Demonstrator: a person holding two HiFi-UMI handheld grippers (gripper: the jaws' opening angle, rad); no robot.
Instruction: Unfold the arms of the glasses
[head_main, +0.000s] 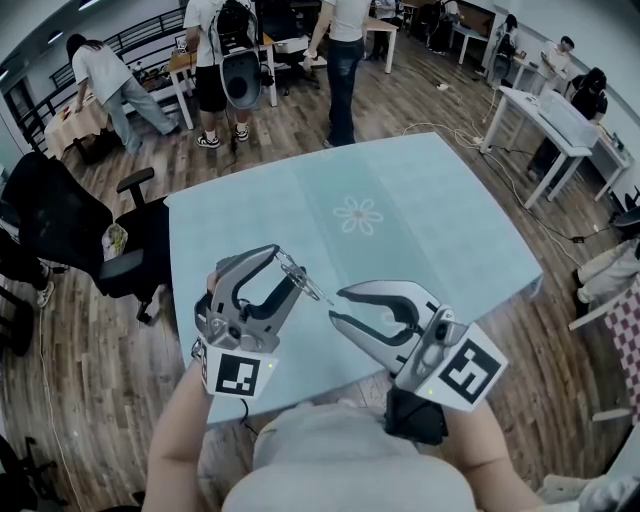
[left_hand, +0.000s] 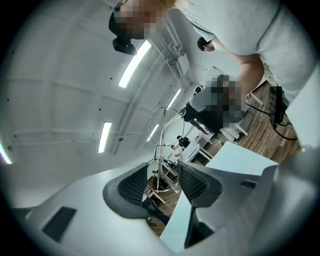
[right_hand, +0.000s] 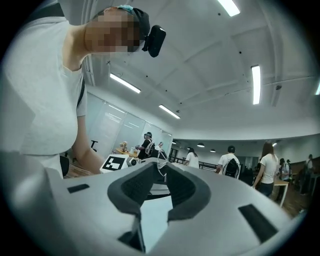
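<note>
Above the pale blue table (head_main: 420, 220), the left gripper (head_main: 287, 265) is clamped on the thin wire glasses (head_main: 312, 287) and holds them in the air. One arm sticks out toward the right gripper (head_main: 336, 305), whose jaws stand apart, that arm's end right at their tips, not pinched

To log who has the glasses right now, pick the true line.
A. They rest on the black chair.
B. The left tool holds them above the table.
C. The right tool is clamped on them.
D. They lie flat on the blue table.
B: the thin wire glasses are pinched in the left tool, up off the table, while the right tool stands open next to them.
</note>
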